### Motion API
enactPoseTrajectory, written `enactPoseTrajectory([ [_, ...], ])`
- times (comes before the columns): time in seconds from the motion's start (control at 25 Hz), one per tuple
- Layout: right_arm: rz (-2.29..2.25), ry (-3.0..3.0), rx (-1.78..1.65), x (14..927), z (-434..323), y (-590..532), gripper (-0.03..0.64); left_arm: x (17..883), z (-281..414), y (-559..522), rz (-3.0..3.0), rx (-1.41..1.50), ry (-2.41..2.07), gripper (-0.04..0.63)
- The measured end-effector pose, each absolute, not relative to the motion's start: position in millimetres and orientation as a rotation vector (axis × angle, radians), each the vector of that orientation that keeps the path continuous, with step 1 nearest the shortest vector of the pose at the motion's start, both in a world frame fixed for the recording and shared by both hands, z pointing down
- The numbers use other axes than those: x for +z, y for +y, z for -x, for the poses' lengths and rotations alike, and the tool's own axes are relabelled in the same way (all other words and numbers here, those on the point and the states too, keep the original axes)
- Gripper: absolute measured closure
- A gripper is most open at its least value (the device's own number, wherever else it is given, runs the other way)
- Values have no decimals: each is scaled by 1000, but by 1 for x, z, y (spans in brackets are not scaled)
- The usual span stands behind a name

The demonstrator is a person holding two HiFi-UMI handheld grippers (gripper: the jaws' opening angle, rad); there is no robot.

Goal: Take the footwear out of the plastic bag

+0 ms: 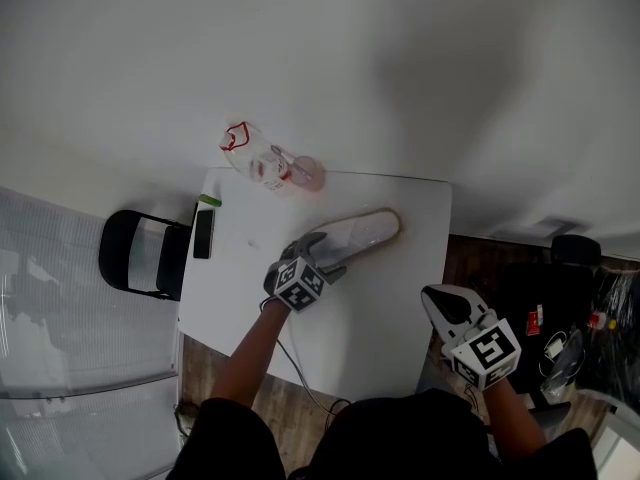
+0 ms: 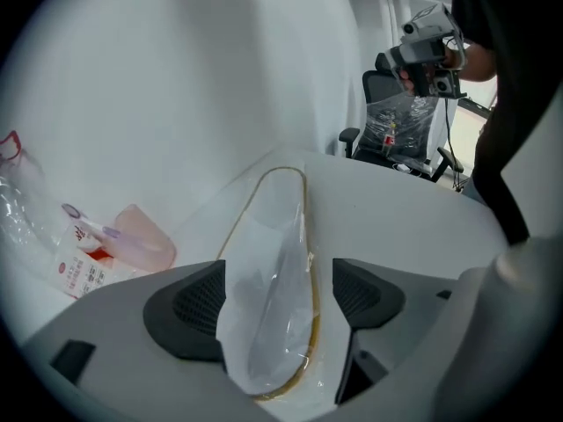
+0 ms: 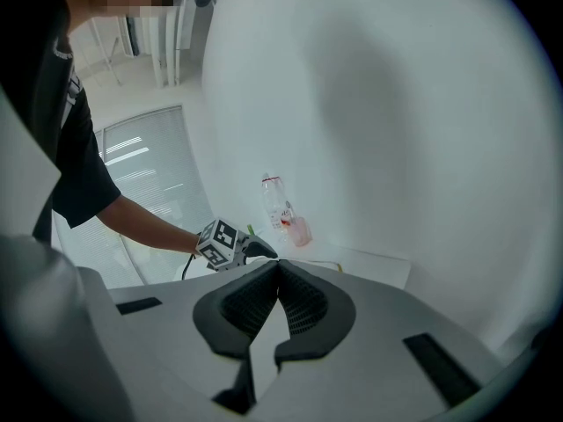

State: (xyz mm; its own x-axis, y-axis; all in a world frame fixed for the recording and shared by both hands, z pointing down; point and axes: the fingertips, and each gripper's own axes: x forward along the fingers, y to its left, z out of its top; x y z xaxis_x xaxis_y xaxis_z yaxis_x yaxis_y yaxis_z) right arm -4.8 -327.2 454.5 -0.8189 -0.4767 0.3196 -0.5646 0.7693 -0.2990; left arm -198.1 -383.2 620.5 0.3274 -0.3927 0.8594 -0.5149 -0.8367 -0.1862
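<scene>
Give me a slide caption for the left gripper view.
Left gripper, jaws apart, straddles the bagged slipper on the white table.

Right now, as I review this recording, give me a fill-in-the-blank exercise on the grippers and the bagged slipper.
The left gripper has its jaws ___ on either side of the bagged slipper.
The right gripper is shut and holds ___.
In the head view, the black chair stands to the ___ of the table.
Missing words: apart; nothing; left.
</scene>
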Motion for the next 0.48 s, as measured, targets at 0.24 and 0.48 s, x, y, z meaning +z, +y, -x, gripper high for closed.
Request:
enactPoseTrajectory([
  [0.24,-808,-2731,571,456,2,-318,600,638,199,-403,-2385,1670,-762,129],
  [0.48,-856,-2707,592,461,-15,-334,600,664,207,-409,-2188,1742,-565,67],
])
